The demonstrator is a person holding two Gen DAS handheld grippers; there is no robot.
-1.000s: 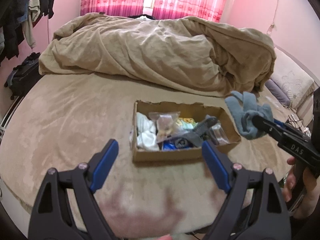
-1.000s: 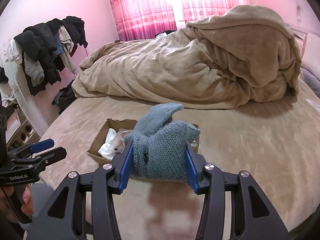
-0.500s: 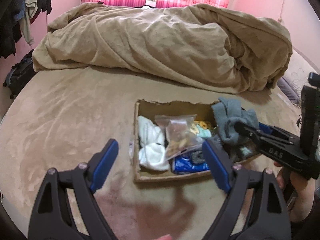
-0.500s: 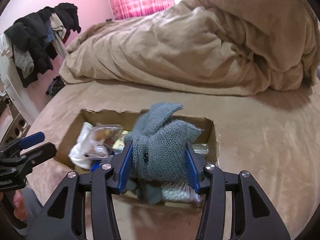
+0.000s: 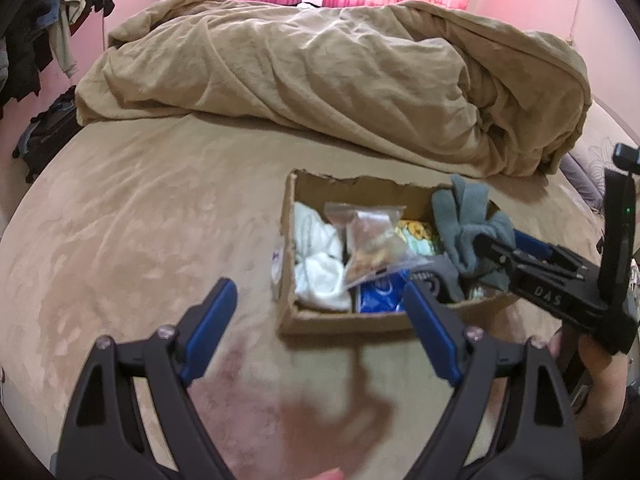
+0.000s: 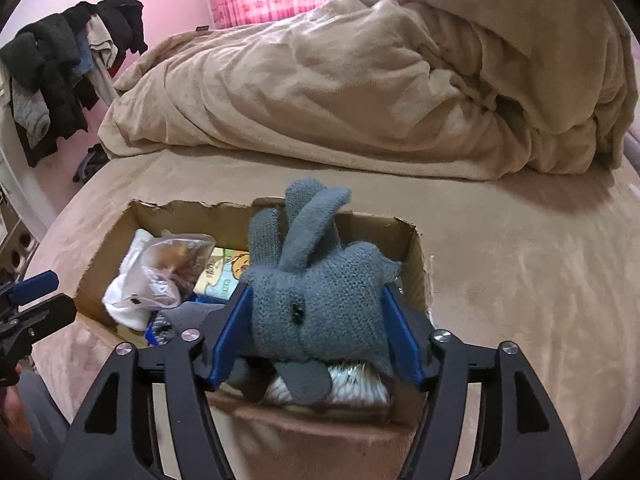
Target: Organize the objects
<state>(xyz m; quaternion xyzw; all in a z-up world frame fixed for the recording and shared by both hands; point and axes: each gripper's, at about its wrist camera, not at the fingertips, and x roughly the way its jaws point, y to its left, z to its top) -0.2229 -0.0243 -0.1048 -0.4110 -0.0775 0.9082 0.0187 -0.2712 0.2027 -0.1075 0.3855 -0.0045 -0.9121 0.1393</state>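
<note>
The grey knitted glove [image 6: 316,300] sits between the right gripper [image 6: 316,332]'s jaws, which have just been opening and now stand slack beside it, over the near right corner of the cardboard box [image 6: 412,248] on the bed [image 6: 520,280]. Its fingers point away toward the box's far wall. The left gripper [image 5: 320,320] hovers empty and wide open, just short of the box's near wall.

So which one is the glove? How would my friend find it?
Find the cardboard box on the bed. At its right end, between the blue pads of the right hand-held gripper, sits the glove: grey-blue, knitted, fingers pointing up.
</note>
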